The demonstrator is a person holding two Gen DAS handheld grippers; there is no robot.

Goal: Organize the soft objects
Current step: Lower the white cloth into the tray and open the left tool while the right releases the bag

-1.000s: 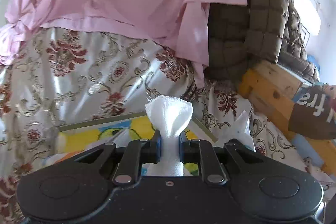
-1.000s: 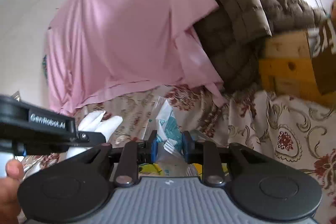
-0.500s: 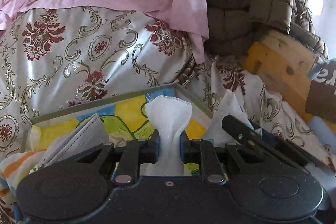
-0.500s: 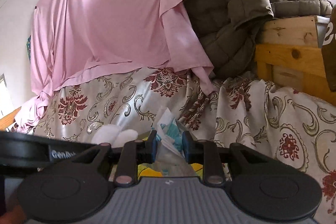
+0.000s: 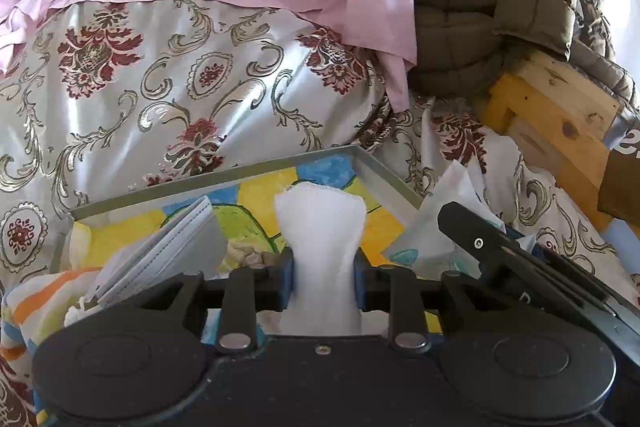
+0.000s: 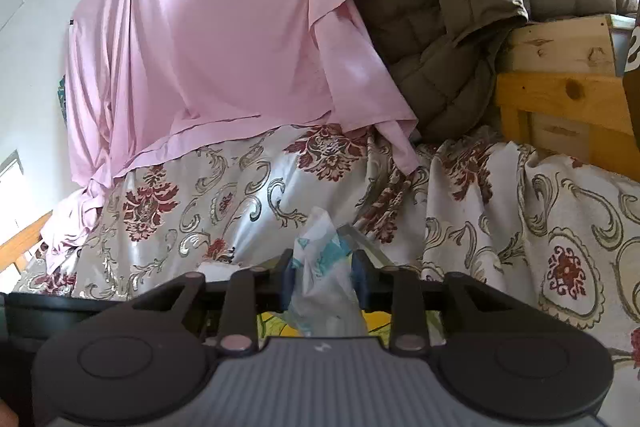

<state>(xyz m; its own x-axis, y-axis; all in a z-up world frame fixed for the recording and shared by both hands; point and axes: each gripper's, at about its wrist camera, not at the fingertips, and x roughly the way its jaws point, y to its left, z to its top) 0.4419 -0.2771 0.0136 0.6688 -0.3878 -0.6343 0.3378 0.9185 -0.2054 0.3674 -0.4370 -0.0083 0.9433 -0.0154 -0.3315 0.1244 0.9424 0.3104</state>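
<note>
My left gripper (image 5: 323, 277) is shut on a white folded cloth (image 5: 320, 223) and holds it low over a colourful tray (image 5: 376, 167). A grey face mask (image 5: 172, 247) and a striped cloth (image 5: 36, 299) lie at the tray's left. My right gripper (image 6: 322, 277) is shut on a white and teal plastic packet (image 6: 320, 259), which also shows in the left wrist view (image 5: 436, 227) at the tray's right edge. The right gripper's body (image 5: 520, 259) shows there too.
The tray sits on a floral satin bedspread (image 5: 180, 87). A pink sheet (image 6: 224, 47) hangs behind. A brown quilted jacket (image 6: 460, 7) lies over a wooden frame (image 6: 560, 87) at the right.
Both grippers have come down and forward toward the tray. The tray now fills more of the left wrist view, and the right gripper has come in beside the left.
</note>
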